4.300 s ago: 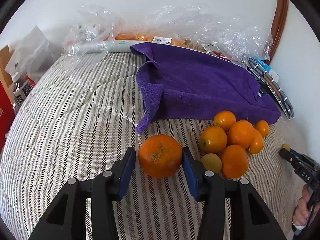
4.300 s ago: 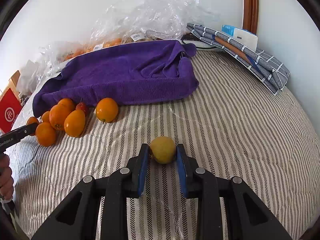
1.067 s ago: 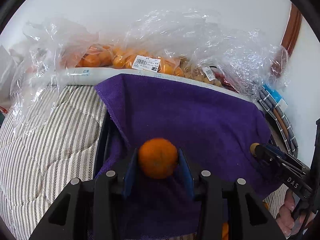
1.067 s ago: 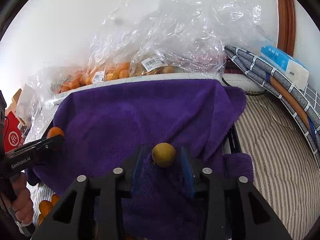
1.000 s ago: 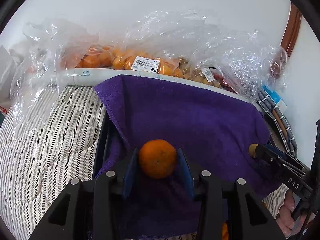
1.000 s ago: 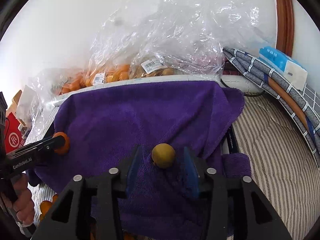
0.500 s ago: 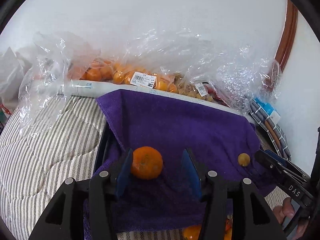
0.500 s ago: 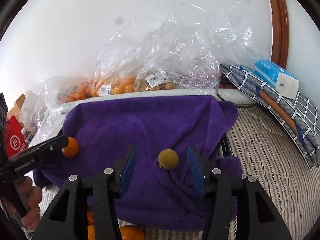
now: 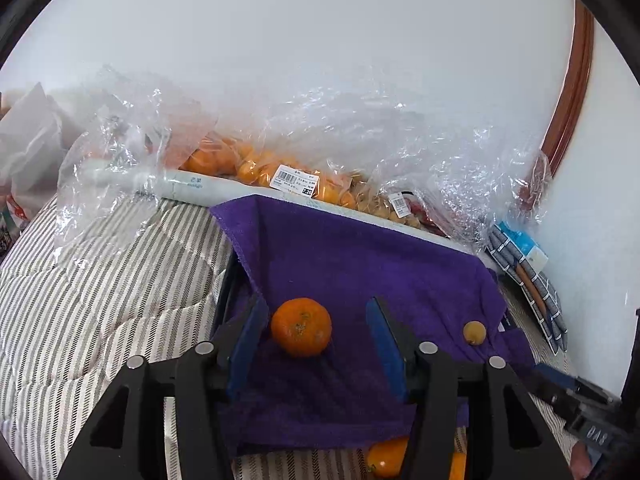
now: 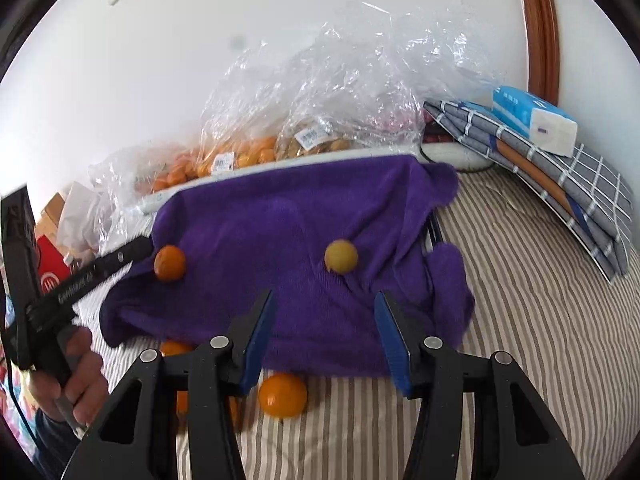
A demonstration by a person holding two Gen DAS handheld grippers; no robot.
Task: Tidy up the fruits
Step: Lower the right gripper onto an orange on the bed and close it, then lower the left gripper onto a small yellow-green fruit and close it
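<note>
Left wrist view: the left gripper [image 9: 316, 340] has its jaws opening, and the pads stand clear of the orange [image 9: 301, 332] between them. The orange rests on the purple towel [image 9: 360, 264], nearer the left pad. A small yellow fruit [image 9: 474, 332] lies on the same towel, well to the right. Bagged fruit [image 9: 256, 168] sits behind the towel against the wall.

Right wrist view: the right gripper [image 10: 324, 334] is spread, with nothing between its pads. The small yellow fruit [image 10: 341, 256] lies on the towel ahead of the fingertips, apart from them. The orange [image 10: 170, 263] appears at the tip of the left gripper. More oranges [image 10: 283, 395] lie on the striped cover [image 10: 520, 280], at the towel's near edge.

Step in hand, as judged: release of both fruits onto the towel. The next move calls for drawing both grippers clear without nudging the fruit, then reaching for the loose oranges.
</note>
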